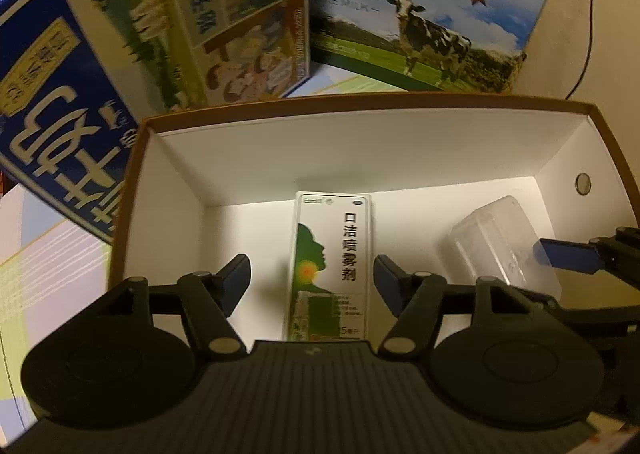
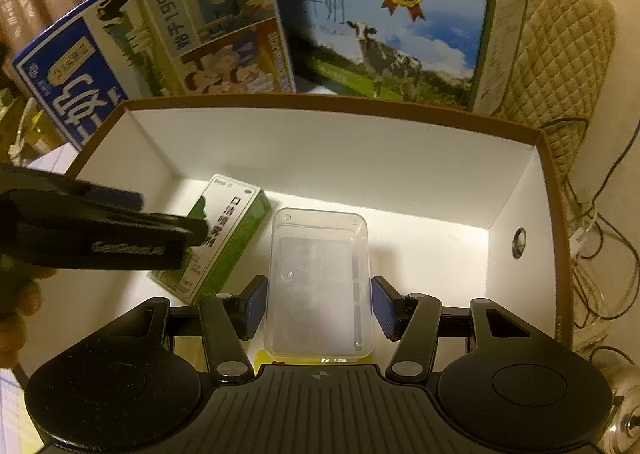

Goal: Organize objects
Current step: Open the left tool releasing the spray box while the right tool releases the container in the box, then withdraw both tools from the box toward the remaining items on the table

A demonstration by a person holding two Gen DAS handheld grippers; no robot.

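Both items sit on the floor of the open white box (image 1: 360,149): spray carton (image 1: 332,266) lying flat, long axis running 12 to 6 in the left wrist view, and the clear plastic container (image 2: 318,282) just beside it toward 3 o'clock. From the right wrist view, carton and container are close along one edge; can't tell if they touch, since the left tool blocks that seam.

Left gripper (image 1: 312,278): fingers spread wide, one each side of the carton with white floor showing in both gaps, so nothing is held. Reads as either just let go or lining up; I'd guess placed.

Right gripper (image 2: 318,306): blue pads straddle the container at 9 and 3. The jaws look open, with a sliver of gap on each side, but motion blur and the clear plastic make contact hard to rule out.

Progress, as a judgement: two things are in the box and both lie flat and roughly parallel, so this stage looks mostly done. A yellow edge shows under the container's near end at 6 o'clock; unclear what it is.

Outside the box: two milk cartons (image 2: 384,21) standing at 12 o'clock behind the far wall, cables (image 2: 600,254) at 3. No loose items waiting are visible, so what's left is unknown.
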